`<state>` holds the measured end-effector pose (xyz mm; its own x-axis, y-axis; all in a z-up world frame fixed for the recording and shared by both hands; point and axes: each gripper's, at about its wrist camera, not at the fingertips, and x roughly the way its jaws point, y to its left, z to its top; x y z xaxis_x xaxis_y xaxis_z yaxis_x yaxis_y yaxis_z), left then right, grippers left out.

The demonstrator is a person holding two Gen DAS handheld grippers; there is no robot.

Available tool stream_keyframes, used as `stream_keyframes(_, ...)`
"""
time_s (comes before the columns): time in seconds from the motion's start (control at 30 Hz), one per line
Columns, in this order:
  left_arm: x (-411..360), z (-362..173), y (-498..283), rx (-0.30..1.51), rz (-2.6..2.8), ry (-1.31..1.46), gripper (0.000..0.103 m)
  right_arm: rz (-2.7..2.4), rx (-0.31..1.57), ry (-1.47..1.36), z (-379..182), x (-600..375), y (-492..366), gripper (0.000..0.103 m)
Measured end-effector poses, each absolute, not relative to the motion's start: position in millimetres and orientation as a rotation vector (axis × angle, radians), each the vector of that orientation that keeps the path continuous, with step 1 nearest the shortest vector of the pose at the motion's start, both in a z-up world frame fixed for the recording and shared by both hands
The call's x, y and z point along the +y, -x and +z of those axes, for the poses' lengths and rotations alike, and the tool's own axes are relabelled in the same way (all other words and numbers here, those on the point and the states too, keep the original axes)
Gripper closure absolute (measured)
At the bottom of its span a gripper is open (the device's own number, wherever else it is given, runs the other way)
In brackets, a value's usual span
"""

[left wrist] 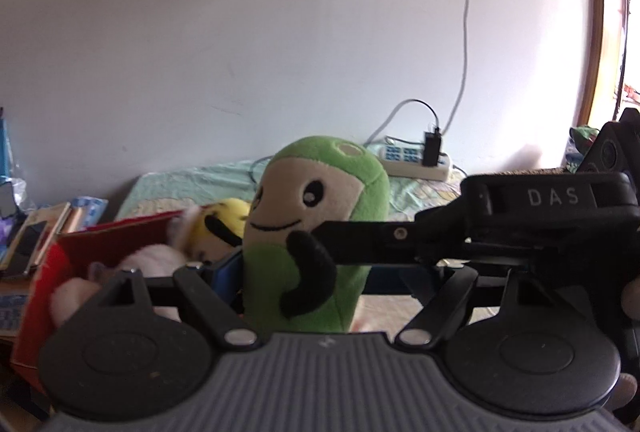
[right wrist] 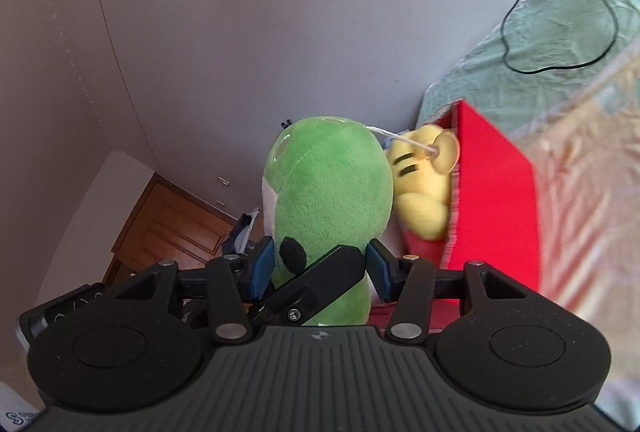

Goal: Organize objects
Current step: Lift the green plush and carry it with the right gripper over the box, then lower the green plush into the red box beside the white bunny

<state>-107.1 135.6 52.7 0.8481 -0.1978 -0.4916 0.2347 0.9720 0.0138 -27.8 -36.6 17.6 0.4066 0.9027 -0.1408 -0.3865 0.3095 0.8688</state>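
Both tools, left tool [left wrist: 280,272] and right tool [right wrist: 320,268], clamped on green plush [right wrist: 328,200] between blue pads [right wrist: 262,266], held upright for tidying; at 1 o'clock beyond, red box [right wrist: 496,192] holding yellow plush [right wrist: 424,200], on the bed [right wrist: 560,32].

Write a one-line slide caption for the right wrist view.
Right gripper clamps a green plush toy beside a red box holding a yellow plush.

The green plush toy [left wrist: 316,232] hid the left claw's right pad; the bedsheet [right wrist: 592,192] was blurred beside the red box [right wrist: 496,200].
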Motion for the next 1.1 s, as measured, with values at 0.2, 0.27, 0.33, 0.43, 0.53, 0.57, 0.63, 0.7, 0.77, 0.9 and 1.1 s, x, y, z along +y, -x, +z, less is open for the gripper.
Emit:
stream_keyframes(0.2,187,60,105,0.488,-0.165,-0.064,0.022,0.992,0.745,-0.835,23,18,14,0.05)
stream_keyframes(0.27,206,62,98,0.496,-0.146,-0.061,0.022,1.011,0.764,-0.823,22,38,6,0.05)
stream_keyframes(0.33,224,63,91,0.503,-0.121,-0.073,0.022,1.017,0.775,-0.785,21,61,-2,0.049)
stream_keyframes(0.43,248,58,76,0.531,-0.07,-0.078,0.02,1.007,0.815,-0.785,8,87,-17,0.049)
stream_keyframes(0.53,271,44,60,0.574,-0.046,-0.053,0.021,0.965,0.857,-0.757,-8,102,-24,0.049)
stream_keyframes(0.57,277,37,53,0.602,-0.048,-0.044,0.021,0.957,0.862,-0.754,-12,104,-24,0.048)
stream_keyframes(0.63,286,25,48,0.642,-0.047,-0.028,0.021,0.951,0.865,-0.751,-14,105,-25,0.046)
stream_keyframes(0.7,288,20,47,0.65,-0.054,-0.021,0.02,0.941,0.859,-0.729,-9,103,-23,0.045)
stream_keyframes(0.77,287,19,47,0.652,-0.068,-0.029,0.016,0.924,0.858,-0.721,-1,100,-19,0.044)
stream_keyframes(0.9,289,27,57,0.626,-0.11,-0.02,0.008,0.891,0.801,-0.707,13,90,-5,0.043)
stream_keyframes(1.1,300,27,63,0.636,-0.127,0.013,0.008,0.867,0.803,-0.66,16,110,-16,0.057)
